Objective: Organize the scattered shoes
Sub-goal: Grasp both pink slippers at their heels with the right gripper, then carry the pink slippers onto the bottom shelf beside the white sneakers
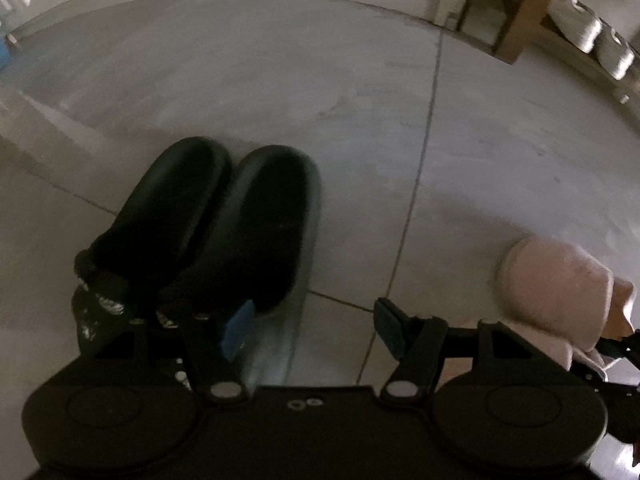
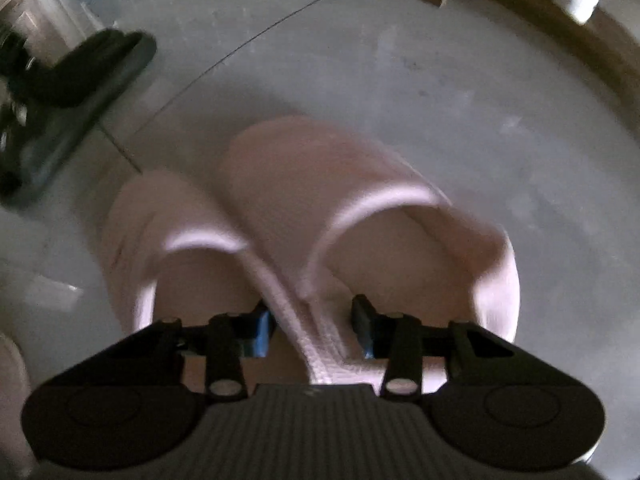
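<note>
Pink slippers (image 2: 280, 208) are lying side by side on the tiled floor (image 1: 280, 80), with bare floor lying open beyond their toes. The right hand-held gripper (image 2: 312, 320) is straddling their touching inner rims, jaws partly apart; whether the pads press is unclear. Only the left view is showing the left hand-held gripper (image 1: 316, 324) hanging part-open and empty just right of the black slippers (image 1: 224, 220), left of the pink pair.

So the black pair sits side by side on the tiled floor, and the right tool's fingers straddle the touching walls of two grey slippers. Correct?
Not quite: the slippers that the right tool straddles are pink, not grey, as the right wrist view shows. The rest holds: the black pair sits side by side on the tiled floor.
</note>
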Demonstrator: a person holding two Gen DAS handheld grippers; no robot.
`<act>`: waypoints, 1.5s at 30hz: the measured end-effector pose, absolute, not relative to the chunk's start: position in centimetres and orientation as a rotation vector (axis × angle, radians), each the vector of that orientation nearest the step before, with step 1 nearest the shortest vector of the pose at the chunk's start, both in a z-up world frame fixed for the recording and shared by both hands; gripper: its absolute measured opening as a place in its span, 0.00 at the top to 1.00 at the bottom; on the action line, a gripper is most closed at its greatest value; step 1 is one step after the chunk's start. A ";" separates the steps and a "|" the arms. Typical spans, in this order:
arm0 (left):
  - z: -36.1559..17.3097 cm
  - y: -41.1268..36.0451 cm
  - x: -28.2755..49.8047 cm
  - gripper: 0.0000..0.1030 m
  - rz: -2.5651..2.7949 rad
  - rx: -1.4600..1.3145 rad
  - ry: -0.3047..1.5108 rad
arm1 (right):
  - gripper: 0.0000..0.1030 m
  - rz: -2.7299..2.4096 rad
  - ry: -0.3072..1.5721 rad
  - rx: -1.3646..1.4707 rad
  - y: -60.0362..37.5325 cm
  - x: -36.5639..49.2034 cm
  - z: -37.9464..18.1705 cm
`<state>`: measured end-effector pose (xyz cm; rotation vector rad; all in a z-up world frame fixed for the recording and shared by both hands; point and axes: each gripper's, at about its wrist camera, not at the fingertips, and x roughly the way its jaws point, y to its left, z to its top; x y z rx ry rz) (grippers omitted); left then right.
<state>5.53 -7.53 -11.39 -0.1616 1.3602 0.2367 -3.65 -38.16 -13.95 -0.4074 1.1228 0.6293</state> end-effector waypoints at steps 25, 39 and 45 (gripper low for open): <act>-11.3 -10.8 5.8 0.36 0.173 -0.121 1.365 | 0.74 0.846 0.859 -0.368 -34.8 -2.2 -16.1; -11.8 -15.4 8.2 0.36 0.126 -0.059 1.374 | 0.83 0.686 0.804 -0.108 -38.5 -2.8 -15.5; -10.6 -18.3 9.1 0.36 0.104 -0.022 1.404 | 0.84 0.596 0.780 -0.059 -41.1 -3.2 -14.6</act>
